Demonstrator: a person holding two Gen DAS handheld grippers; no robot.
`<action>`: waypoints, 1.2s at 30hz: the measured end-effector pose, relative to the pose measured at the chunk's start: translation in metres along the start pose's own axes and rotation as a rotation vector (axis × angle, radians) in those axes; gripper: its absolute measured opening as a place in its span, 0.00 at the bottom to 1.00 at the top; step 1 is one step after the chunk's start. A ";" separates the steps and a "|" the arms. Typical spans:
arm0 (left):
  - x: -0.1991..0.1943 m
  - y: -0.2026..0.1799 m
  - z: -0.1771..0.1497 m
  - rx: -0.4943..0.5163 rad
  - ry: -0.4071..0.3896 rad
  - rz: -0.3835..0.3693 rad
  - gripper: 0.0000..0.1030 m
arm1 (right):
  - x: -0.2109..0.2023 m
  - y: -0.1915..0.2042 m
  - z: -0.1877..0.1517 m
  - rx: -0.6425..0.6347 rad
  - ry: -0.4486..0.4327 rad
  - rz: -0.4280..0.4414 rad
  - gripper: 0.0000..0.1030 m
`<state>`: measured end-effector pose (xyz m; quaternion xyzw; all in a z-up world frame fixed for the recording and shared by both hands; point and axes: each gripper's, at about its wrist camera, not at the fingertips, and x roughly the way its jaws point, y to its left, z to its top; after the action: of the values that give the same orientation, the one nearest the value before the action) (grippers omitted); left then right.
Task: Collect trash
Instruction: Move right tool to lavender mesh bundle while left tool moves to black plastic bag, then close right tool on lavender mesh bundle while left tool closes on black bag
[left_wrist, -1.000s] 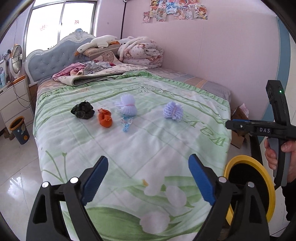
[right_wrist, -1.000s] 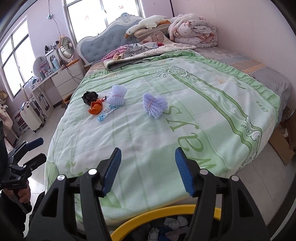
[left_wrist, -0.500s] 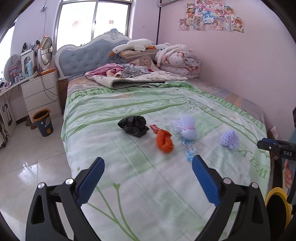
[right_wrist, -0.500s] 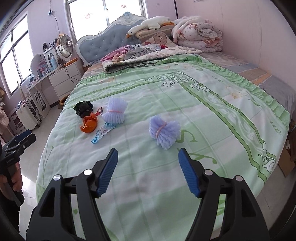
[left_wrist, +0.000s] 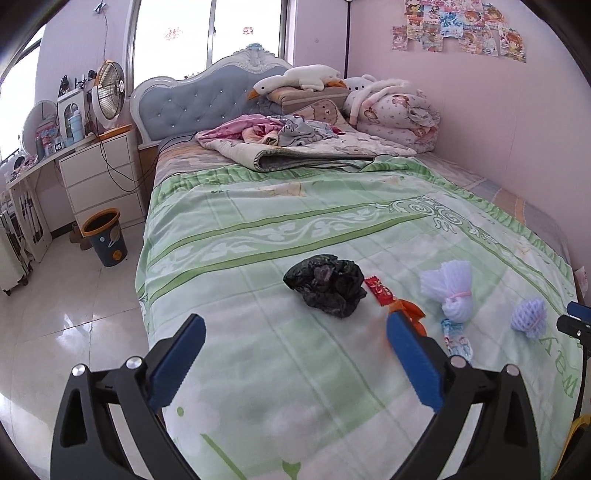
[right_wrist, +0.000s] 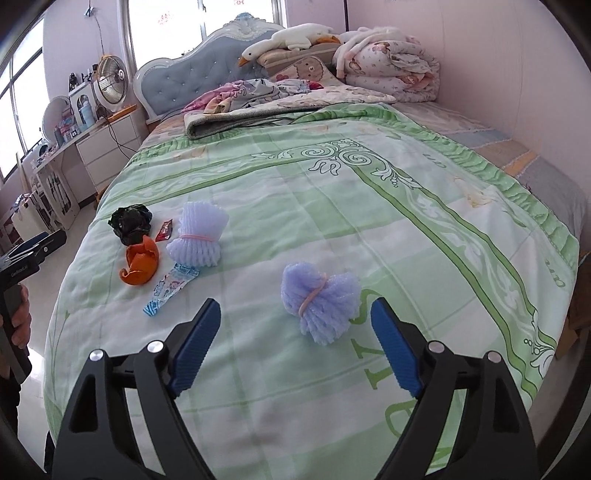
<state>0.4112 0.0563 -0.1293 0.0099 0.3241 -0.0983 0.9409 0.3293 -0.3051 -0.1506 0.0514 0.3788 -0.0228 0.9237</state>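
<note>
Right gripper (right_wrist: 295, 339) is wide apart and empty, jaws having just been opening, with the purple foam net (right_wrist: 319, 299) lying on the green bedspread (right_wrist: 406, 229) just ahead, slightly right of centre. Its long axis runs diagonally, flared end toward the gripper, banded waist crosswise. Left gripper (left_wrist: 295, 362), also spread and empty, faces the black bag (left_wrist: 325, 290) to the net's left, so the right is nearer.

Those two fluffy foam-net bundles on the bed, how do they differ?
The white foam-net bundle is paler and sits beside the other trash; the lilac foam-net bundle is darker and lies alone, nearest the right tool. Both are cinched by a pink rubber band.
</note>
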 end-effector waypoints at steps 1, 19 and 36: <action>0.006 0.000 0.002 -0.002 0.005 0.001 0.92 | 0.003 -0.001 0.002 0.003 -0.001 -0.006 0.81; 0.087 -0.011 0.034 0.020 0.020 0.068 0.92 | 0.063 -0.001 0.016 0.031 0.049 -0.089 0.90; 0.124 -0.027 0.024 0.031 0.126 -0.102 0.57 | 0.103 0.009 0.010 -0.006 0.129 -0.102 0.60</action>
<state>0.5161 0.0055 -0.1846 0.0140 0.3813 -0.1503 0.9120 0.4106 -0.2980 -0.2152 0.0309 0.4400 -0.0652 0.8951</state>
